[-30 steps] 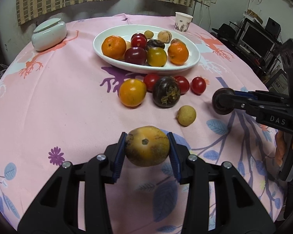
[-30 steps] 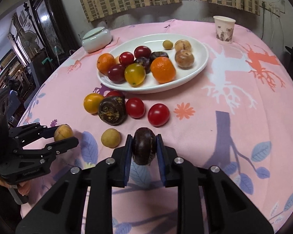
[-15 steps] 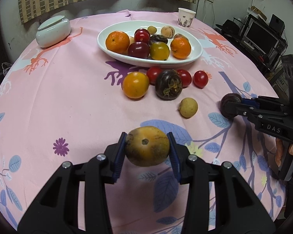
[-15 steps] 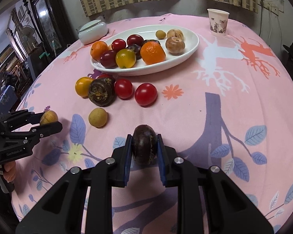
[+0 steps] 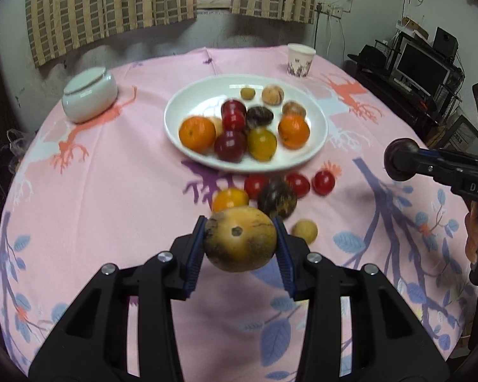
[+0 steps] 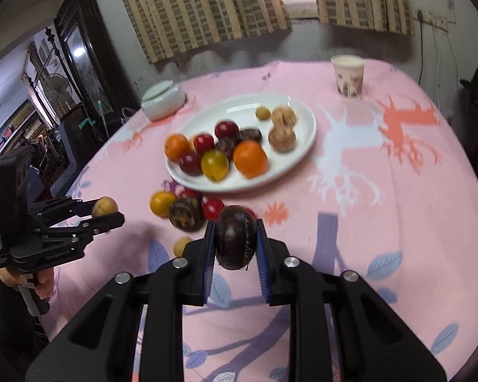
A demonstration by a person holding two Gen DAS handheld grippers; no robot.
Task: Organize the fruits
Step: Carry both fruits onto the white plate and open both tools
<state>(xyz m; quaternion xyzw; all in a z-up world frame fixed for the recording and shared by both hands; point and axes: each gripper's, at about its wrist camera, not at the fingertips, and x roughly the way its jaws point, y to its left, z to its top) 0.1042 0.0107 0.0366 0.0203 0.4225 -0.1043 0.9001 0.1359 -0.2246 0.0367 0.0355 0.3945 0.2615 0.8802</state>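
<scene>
The left tongs [image 5: 240,243] are clamped on a yellow-brown fruit [image 5: 240,238], held above the bench [image 5: 111,191]. The right tongs [image 6: 235,243] pinch a dark purple fruit [image 6: 235,237], also in the air. A white plate [image 5: 315,146] of fruit sits beyond, with loose fruit just beside it.

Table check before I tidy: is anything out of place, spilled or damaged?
Nothing spilled. Loose fruit lies on the cloth just in front of the plate instead of in it: an orange one, a dark one, red ones and a small yellow one. The cup stands upright.
</scene>
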